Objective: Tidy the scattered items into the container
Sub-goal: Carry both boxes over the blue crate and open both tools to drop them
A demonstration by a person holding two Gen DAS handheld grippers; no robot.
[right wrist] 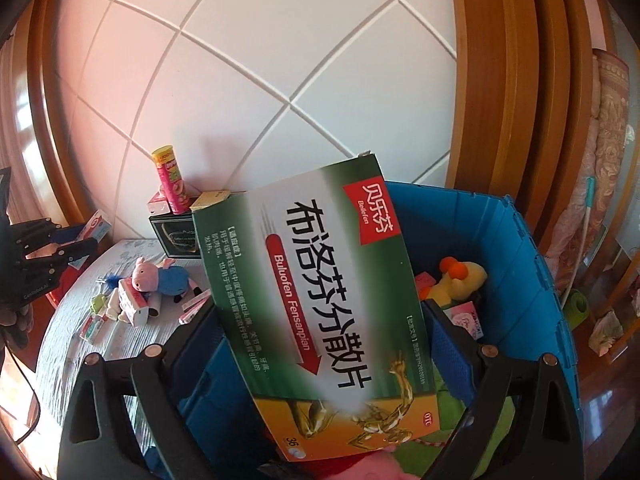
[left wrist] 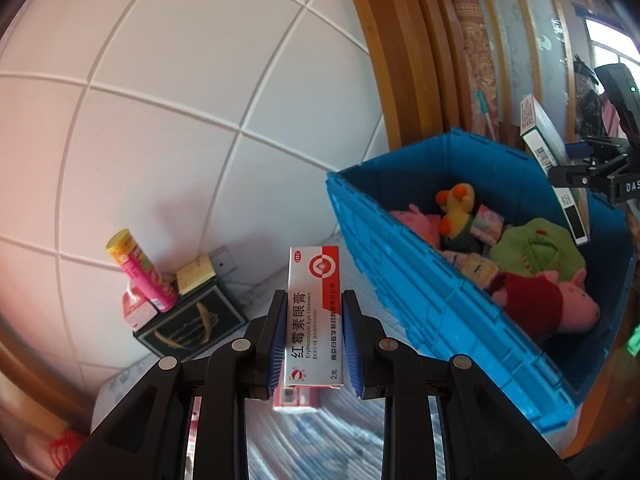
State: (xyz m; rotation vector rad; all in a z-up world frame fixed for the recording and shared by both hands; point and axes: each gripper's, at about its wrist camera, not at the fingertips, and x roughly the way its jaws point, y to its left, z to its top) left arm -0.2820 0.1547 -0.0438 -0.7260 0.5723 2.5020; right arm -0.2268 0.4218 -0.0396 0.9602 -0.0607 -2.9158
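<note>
My left gripper [left wrist: 314, 340] is shut on a white and red eye ointment box [left wrist: 314, 312], held upright above the table, left of the blue crate [left wrist: 432, 300]. My right gripper [right wrist: 324, 340] is shut on a large green ibuprofen box [right wrist: 316, 304], held tilted over the open crate [right wrist: 516, 248]. The crate holds a yellow duck toy [left wrist: 456, 208], a green plush [left wrist: 536, 252], a pink pig plush [left wrist: 560, 300] and small boxes. The right gripper with its box also shows in the left wrist view [left wrist: 560, 168]. On the table lie a pig toy in blue [right wrist: 160, 276] and several small boxes [right wrist: 132, 304].
A black box [left wrist: 188, 324] by the tiled wall carries a pink and yellow can [left wrist: 140, 268], a pink carton [left wrist: 136, 308] and a yellow box [left wrist: 196, 274]. A wooden frame [right wrist: 500, 80] rises behind the crate. The table has a pale patterned cloth [right wrist: 72, 344].
</note>
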